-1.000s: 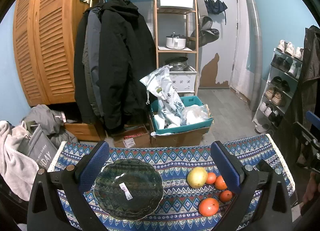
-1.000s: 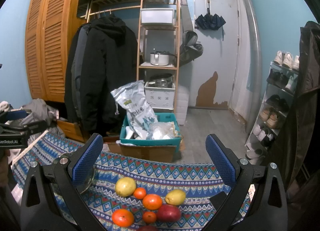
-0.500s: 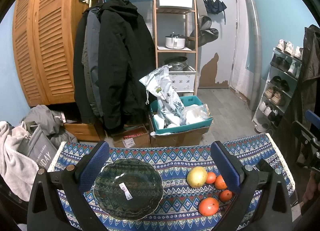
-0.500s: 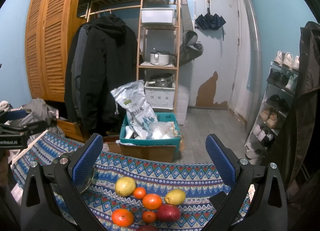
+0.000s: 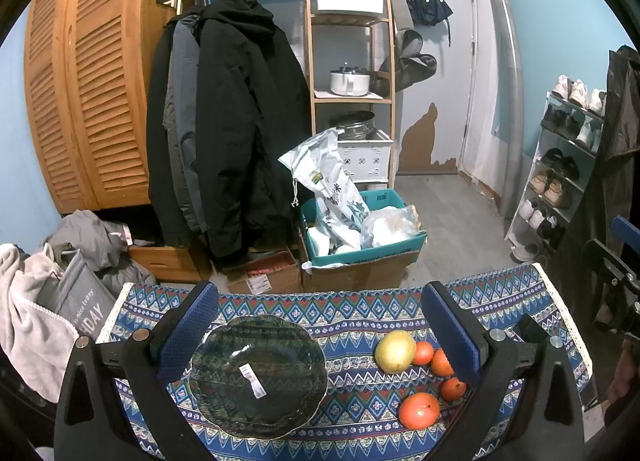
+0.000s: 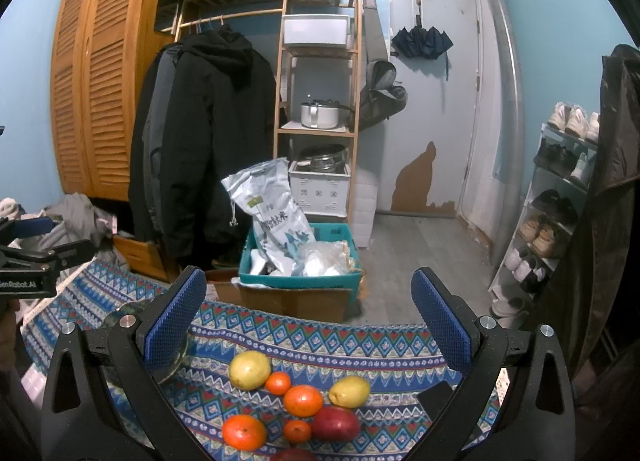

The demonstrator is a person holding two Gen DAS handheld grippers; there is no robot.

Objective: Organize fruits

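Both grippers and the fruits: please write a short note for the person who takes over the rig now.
Left gripper: open, holds nothing, above the dark glass plate.
Right gripper: open, holds nothing, above the fruit.
Plate: no fruit on it.
Fruit lies grouped on the patterned cloth, right of the plate: round yellow fruit, lemon-like fruit, four oranges, e.g. large orange, red fruit; another red one shows at the right view's bottom edge.
Done: nothing.
Left: probably move all fruit onto the plate.

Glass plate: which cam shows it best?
Left wrist. The glass plate sits whole between the open left claw fingers, sticker visible. The right wrist view shows only a sliver of its rim behind the left finger of the right claw.
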